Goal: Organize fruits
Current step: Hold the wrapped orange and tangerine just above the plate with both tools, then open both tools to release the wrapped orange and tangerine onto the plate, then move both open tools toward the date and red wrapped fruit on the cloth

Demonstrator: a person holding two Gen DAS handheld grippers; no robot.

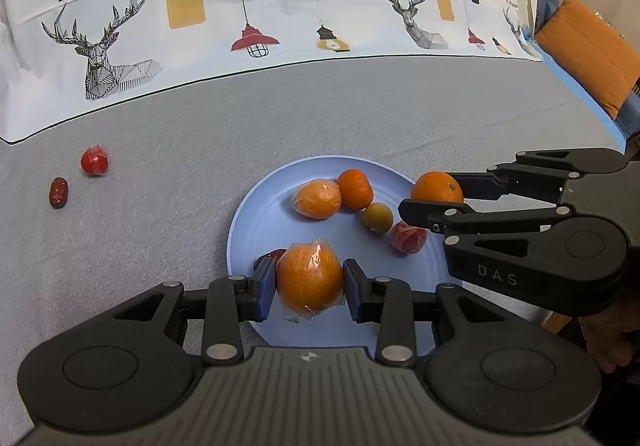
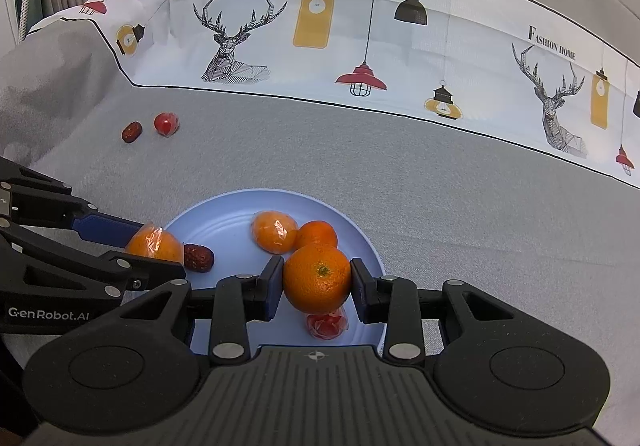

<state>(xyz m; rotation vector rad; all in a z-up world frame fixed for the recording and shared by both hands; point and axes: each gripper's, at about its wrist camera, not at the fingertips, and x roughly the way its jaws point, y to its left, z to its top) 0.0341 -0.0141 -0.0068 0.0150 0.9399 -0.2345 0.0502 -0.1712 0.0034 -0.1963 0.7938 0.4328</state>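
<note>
1. The left gripper (image 1: pixel 309 288) has its fingers clamped on a plastic-wrapped orange (image 1: pixel 310 278) over the near rim of the blue plate (image 1: pixel 256 221).
2. The right gripper (image 2: pixel 317 286) has its fingers clamped on a bare orange (image 2: pixel 317 278) above the plate's right side.
3. On the grey cloth (image 1: pixel 180 165), well left of the plate, a red date (image 1: pixel 58 192) lies beside a wrapped red fruit (image 1: pixel 95 161).
4. On the plate: a date (image 2: pixel 199 257), another wrapped orange (image 1: pixel 318 199), a small orange (image 1: pixel 355 189), a wrapped red fruit (image 1: pixel 408 238).
5. Only the left wrist view shows a greenish-brown round fruit (image 1: pixel 377 217).
</note>
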